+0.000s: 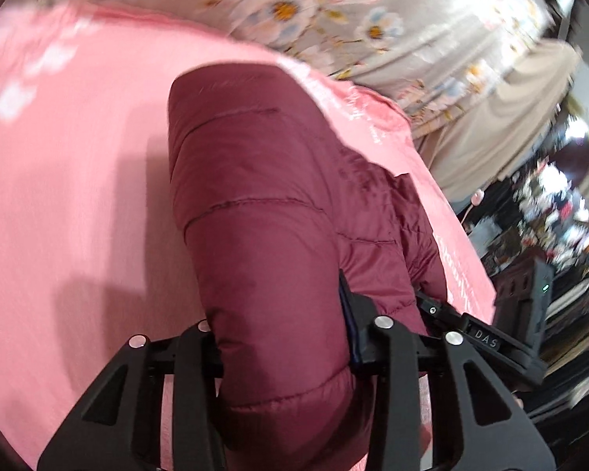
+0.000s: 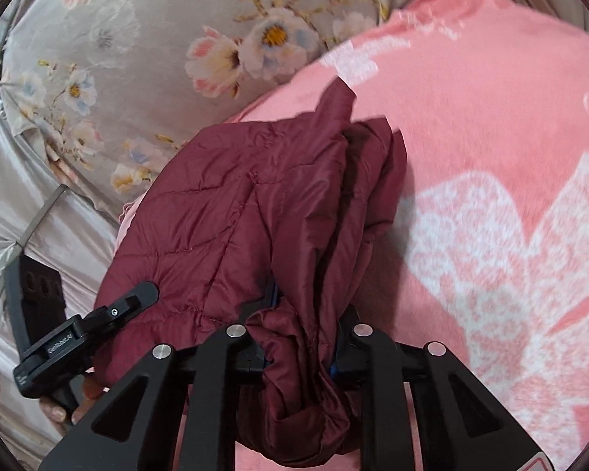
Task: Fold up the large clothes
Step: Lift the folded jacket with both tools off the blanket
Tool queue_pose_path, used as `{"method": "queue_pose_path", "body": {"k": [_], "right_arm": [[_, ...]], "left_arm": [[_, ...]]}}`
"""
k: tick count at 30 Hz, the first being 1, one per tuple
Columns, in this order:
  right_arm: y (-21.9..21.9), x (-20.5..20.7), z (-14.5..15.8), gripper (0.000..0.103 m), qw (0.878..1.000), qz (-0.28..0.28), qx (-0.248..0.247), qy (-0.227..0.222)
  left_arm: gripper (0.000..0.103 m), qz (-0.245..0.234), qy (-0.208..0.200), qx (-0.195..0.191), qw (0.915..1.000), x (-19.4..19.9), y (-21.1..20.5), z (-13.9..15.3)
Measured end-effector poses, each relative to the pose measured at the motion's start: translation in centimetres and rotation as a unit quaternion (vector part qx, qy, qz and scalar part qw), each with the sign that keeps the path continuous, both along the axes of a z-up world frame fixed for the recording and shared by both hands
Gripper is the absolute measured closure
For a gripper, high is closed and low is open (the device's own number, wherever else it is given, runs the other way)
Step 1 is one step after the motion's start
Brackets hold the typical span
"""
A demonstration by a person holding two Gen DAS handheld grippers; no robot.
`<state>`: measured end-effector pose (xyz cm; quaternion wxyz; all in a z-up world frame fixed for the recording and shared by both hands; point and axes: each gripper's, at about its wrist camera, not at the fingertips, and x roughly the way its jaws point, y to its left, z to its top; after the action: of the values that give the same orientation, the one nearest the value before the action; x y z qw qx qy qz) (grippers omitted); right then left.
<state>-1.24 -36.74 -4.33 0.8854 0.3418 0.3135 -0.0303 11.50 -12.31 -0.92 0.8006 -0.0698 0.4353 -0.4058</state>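
Left gripper point(image 1: 284, 347) clamped on maroon puffer jacket point(image 1: 263, 212), right gripper point(image 2: 300, 347) pinching its bunched edge, both angled down over pink blanket point(image 1: 78, 165).

The maroon quilted puffer jacket point(image 1: 263, 212) is bunched and partly folded, its shiny padded panels crossed by stitched seams. In the left wrist view a rounded, doubled-over bulk of it sits between the fingers of the left gripper point(image 1: 282, 337) and stretches forward from them. In the right wrist view a crumpled gather of the jacket point(image 2: 231, 219) is pinched in the right gripper point(image 2: 298, 337), with a loose fold hanging below the fingers and the broad quilted body spreading ahead and to the left.
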Motion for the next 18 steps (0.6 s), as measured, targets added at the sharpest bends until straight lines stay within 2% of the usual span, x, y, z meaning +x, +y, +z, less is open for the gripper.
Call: {"method": "queue_pose_path", "body": {"k": [6, 14, 18], "right_arm": [[0.3, -2.4, 5.2, 0.084, 0.996, -0.038, -0.061, -0.051], [1.6, -4.1, 10.4, 0.084, 0.981, -0.08, -0.146, -0.095], [2.2, -4.2, 12.3, 0.084, 0.975, -0.088, -0.165, -0.118]], "left_arm": [[0.068, -0.025, -0.089, -0.012, 0.9956, -2.6, -1.2, 5.1], [0.068, -0.043, -0.159, -0.033, 0.9858, -4.9, -1.8, 9.5], [0.068, -0.043, -0.186, -0.045, 0.9805, -5.4, -1.8, 11.3]]}}
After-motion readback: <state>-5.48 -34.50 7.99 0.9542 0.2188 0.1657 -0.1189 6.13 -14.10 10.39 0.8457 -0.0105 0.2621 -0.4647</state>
